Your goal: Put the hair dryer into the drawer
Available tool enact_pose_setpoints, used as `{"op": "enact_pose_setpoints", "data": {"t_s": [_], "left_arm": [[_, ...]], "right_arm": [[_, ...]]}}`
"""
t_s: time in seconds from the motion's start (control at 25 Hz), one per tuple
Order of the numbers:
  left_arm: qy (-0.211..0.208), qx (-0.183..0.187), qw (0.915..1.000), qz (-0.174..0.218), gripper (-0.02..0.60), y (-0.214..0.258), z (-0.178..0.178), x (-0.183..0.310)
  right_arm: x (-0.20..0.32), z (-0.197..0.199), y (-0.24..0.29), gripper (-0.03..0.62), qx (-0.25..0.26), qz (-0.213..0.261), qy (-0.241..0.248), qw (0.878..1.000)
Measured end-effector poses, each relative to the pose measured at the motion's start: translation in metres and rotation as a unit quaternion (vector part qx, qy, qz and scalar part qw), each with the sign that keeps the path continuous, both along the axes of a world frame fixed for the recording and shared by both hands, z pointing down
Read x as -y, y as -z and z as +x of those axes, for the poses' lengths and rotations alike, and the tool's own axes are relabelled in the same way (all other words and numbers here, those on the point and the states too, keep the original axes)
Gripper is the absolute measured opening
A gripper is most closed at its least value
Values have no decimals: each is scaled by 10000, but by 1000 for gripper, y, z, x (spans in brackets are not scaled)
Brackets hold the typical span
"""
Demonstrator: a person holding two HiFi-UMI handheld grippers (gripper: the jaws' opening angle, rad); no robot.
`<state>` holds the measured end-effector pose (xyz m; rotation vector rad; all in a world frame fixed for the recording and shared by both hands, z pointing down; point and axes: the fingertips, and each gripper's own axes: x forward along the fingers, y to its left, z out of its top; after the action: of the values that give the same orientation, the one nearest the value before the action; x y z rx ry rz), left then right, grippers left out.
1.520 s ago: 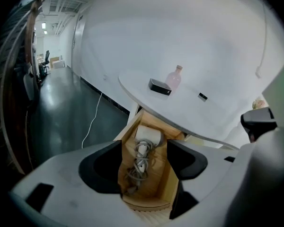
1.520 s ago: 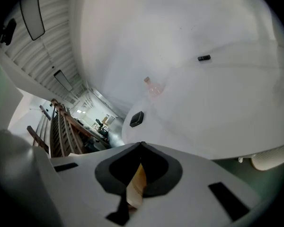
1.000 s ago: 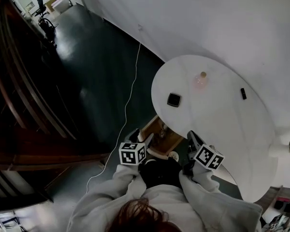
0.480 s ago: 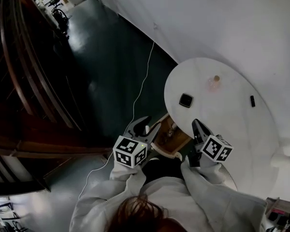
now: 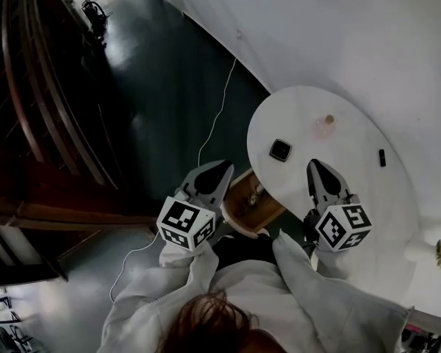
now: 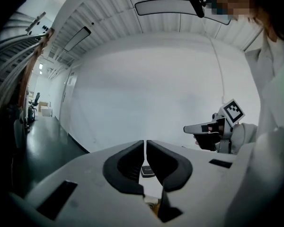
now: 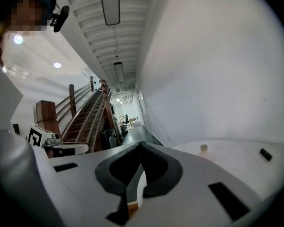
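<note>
The wooden drawer stands open under the near edge of the round white table. A small pale shape lies in it; I cannot tell whether it is the hair dryer. My left gripper hangs raised above the drawer's left side. Its jaws have just been closing and now meet with nothing between them. My right gripper is held up over the table's near edge, shut and empty. Each gripper shows in the other's view: the right gripper and the left gripper.
On the table lie a black square object, a small pink bottle and a little black item. A white cable runs over the dark floor. A dark wooden staircase fills the left side.
Both grippers have risen from beside the drawer toward the camera. The left jaws, open half a second ago, have closed. The right gripper has rolled.
</note>
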<state>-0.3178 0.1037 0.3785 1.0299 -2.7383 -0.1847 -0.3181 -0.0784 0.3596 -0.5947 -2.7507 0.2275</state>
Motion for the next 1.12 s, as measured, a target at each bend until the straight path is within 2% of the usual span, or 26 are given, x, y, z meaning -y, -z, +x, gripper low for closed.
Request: {"op": "enact_pose_setpoints", "data": {"t_s": [0.16,0.36,0.64,1.12], "left_arm": [[245,17,9996,-136,23,-9,-3,8],[72,26,9990,-441,21,-20,4,27],[144,-40,9990,-429,21,-25,5,26],[151,-198,9990,-364,21,-33,7,25]], "right_arm": [[-8,4,1,49,163,-3,27,9999],[-27,9,-13,49,21,109,241,9996],[-28,12,-20,49,-75,313,210,9993],[-32,17,-26,49,-172,277,198,9993]]}}
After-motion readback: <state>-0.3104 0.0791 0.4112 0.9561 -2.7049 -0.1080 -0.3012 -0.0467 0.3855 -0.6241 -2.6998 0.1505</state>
